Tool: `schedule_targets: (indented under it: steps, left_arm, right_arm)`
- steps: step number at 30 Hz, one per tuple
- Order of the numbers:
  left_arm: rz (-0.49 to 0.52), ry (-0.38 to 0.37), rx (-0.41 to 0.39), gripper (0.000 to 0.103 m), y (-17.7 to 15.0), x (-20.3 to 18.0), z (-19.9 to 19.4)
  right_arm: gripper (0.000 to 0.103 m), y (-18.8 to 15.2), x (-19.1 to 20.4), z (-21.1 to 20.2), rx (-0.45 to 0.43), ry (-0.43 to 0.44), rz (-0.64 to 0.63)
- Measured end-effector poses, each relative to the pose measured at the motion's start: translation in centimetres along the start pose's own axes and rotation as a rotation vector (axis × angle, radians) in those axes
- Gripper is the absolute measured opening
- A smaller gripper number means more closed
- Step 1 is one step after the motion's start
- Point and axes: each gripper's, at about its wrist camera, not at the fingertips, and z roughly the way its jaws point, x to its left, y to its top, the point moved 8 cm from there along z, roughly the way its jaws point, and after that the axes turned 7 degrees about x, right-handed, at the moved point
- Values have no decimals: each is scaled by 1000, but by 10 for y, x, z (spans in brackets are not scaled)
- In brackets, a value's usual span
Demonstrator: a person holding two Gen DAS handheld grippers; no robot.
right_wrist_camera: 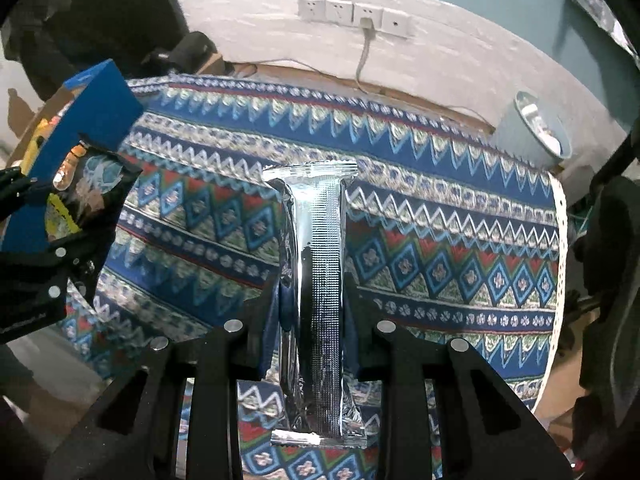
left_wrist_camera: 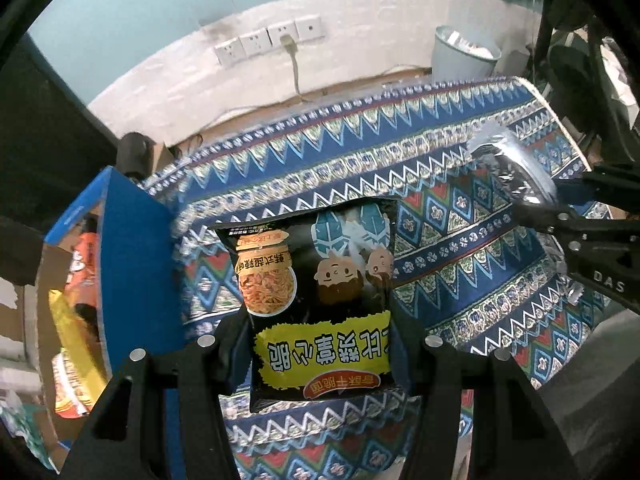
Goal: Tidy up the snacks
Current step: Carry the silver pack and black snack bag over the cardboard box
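The left claw (left_wrist_camera: 320, 344) grips a black noodle-snack bag (left_wrist_camera: 316, 296), held above the patterned desk (left_wrist_camera: 460, 248) beside the blue box (left_wrist_camera: 132, 248) at left. The right claw (right_wrist_camera: 312, 320) is clenched on a silver foil packet (right_wrist_camera: 320, 288), also clear of the desk.

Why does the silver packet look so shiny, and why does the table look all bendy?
In the right wrist view, the silver foil packet mirrors the room light, so bright glare streaks run along it. In the left wrist view, the fisheye lens curves the patterned tablecloth and wall sockets, and the blue box edge looks smeared.
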Motion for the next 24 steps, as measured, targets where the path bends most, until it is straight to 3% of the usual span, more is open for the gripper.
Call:
schedule_targets:
  steps: [11, 24]
  left_arm:
    - [3, 26, -96, 58, -10, 30, -43]
    - [-60, 41, -153, 58, -24, 80, -70]
  right_arm:
    - [27, 28, 48, -36, -75, 49, -66]
    - [27, 59, 119, -70, -144, 120, -168]
